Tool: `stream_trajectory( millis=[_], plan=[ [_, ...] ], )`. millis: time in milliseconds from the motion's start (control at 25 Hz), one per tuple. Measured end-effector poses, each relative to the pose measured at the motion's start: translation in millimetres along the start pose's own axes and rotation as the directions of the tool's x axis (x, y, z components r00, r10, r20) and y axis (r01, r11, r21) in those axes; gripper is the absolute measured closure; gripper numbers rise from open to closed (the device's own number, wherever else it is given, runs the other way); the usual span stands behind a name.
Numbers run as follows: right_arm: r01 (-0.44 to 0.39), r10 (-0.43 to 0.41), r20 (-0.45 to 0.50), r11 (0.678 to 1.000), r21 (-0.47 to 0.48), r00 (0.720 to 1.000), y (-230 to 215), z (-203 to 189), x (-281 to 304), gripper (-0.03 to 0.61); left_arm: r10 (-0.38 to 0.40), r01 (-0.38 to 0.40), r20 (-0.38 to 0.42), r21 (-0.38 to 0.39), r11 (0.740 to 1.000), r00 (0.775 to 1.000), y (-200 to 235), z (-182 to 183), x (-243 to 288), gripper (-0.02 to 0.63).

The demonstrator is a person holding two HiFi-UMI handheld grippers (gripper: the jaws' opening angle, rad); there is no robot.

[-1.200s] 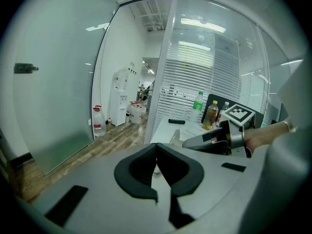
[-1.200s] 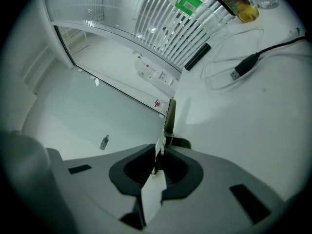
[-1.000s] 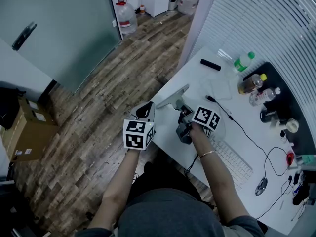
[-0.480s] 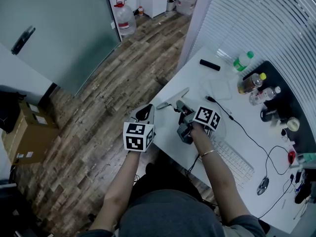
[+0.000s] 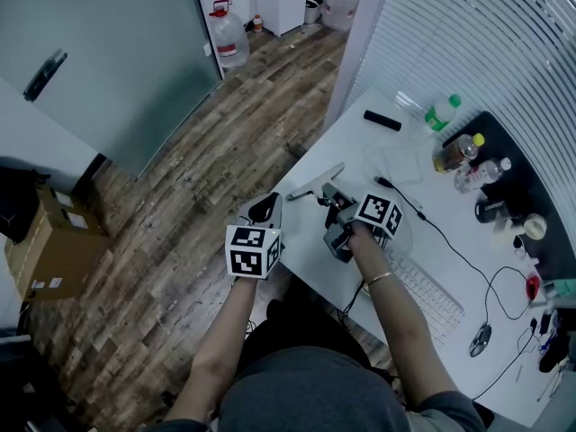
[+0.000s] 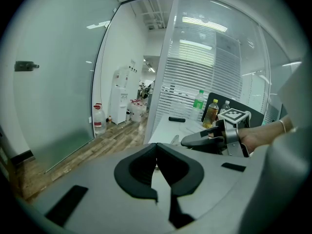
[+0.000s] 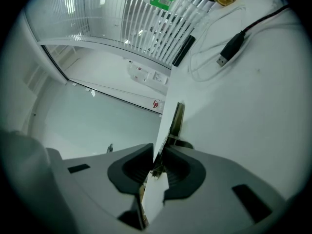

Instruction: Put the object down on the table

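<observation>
Between the right fingers (image 7: pixel 131 169): a long grey strip (image 7: pixel 178 118) is seen edge-on, running forward out of the gap.
Right fingers, state: they are being opened, with the strip between them; no firm press of the pads on it is seen.
Long grey strip, place: it is laid along the near left edge of the white worktop (image 5: pixel 360 151), as shown in the head view (image 5: pixel 317 180).
Right gripper (image 7: pixel 157 155): it is held low over that worktop edge (image 5: pixel 328 196), pointed along the strip.
Left fingers (image 6: pixel 136 169): they are brought together, tips touching, with nothing between them.
Left gripper (image 6: pixel 156 152): it is held off the worktop, over the wooden floor (image 5: pixel 207 151), just left of the right gripper (image 5: pixel 264 207).
USB cable (image 7: pixel 231 48): its plug is laid on the worktop beyond the strip, apart from it.
Black remote (image 5: pixel 382 119): it is laid near the far edge of the worktop.
Green-capped bottle (image 5: pixel 443 112): it is stood beside the blinds, past the remote.
Keyboard (image 5: pixel 423 295): it is set on the worktop to the right of the right forearm.
Water jug (image 5: pixel 229 30): it is stood on the floor by the glass wall, well apart from the worktop.
</observation>
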State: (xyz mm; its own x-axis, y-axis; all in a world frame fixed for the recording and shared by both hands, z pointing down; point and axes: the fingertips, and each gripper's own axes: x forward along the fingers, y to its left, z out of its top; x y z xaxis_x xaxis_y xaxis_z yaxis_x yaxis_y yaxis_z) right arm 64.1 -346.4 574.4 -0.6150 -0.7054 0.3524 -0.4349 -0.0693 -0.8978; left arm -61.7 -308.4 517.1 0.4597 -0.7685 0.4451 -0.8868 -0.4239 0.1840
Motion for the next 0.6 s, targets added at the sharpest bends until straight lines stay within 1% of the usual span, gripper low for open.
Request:
stream_trajectory(
  millis=[400,600],
  plan=[
    [-0.023,0.023,0.008,0.999,0.033,1.000,0.3,1.4,0.6,0.506,0.010,-0.010,-0.001,-0.001,1.000,1.000,0.5,-2.6,-3.9,0.591],
    [-0.037,0.036,0.032,0.998,0.056,0.999,2.5,5.4,-1.0,0.476,0.010,-0.010,0.001,-0.003,1.000,1.000,0.6,-2.4,-6.5,0.591]
  ],
)
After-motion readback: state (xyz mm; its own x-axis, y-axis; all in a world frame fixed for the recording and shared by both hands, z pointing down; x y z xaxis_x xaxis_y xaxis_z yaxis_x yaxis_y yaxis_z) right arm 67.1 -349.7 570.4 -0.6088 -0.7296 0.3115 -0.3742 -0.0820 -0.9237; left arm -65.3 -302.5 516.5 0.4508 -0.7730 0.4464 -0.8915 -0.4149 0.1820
